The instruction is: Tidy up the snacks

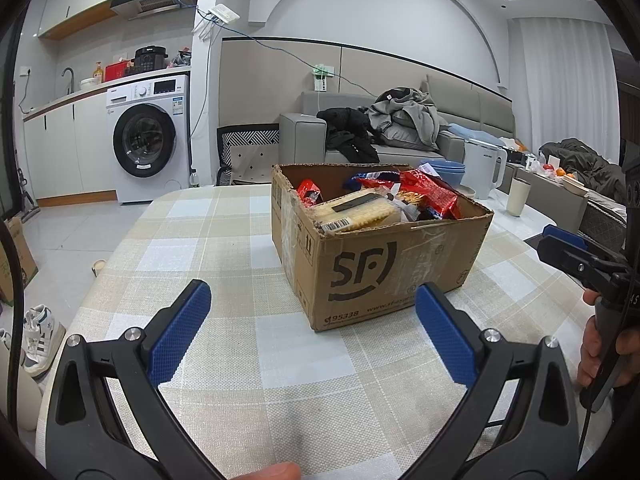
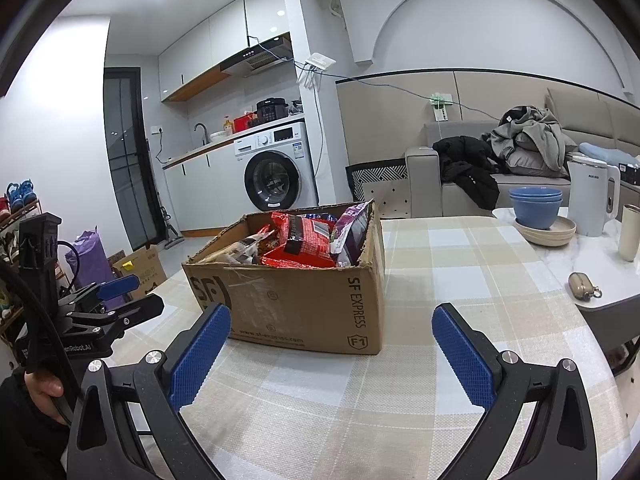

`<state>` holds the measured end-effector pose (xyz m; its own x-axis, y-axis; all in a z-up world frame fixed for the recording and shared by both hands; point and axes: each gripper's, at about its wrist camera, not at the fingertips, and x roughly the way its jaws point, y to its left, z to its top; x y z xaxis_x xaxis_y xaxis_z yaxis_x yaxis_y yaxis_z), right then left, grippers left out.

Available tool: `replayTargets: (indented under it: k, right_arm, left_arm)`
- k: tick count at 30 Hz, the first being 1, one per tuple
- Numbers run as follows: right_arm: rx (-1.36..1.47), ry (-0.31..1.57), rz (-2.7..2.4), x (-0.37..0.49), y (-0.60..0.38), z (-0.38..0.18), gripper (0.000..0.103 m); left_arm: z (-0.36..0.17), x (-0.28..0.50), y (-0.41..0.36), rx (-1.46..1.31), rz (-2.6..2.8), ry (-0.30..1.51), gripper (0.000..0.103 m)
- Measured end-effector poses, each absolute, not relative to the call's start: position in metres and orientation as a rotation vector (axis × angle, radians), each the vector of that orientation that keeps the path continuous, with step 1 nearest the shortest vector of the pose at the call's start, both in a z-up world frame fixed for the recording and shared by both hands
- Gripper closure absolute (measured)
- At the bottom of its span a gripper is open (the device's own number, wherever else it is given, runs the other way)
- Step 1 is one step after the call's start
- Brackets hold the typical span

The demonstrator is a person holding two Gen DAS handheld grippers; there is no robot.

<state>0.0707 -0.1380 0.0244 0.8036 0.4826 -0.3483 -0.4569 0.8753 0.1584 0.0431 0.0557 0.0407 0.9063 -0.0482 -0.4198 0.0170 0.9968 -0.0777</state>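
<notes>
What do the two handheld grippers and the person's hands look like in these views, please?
Both the left gripper and the right gripper have black plastic bodies with triangular cut-outs, silver screw heads and two fingers faced with blue, cross-hatched pads. The left unit bears white lettering and a black cable. Bare hands grip the handles; any sleeve is too dark to make out.
</notes>
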Motion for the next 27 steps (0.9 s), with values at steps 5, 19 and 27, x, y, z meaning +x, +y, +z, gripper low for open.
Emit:
replayTargets:
  k: [5,19,27]
  right_arm:
    - [0.069,0.393,0.503,0.0705,-0.1384,0.0239,0.000]
    - [0.065,0.395,0.507,0.0705,-0.1376,0.0238,0.000]
    - [0.064,0.398,0.509,0.0711,-0.1365,0.0243,0.000]
  left_arm:
    - [0.0407,0.0432,0.0557,-0.073,-0.034,0.435,0.001]
    - [0.0403,0.0427,0.0565,-0.074,-0.032,0.433,0.001]
    - [0.0394,0.0419,0.0575,-0.076,-0.011,0.432,0.001]
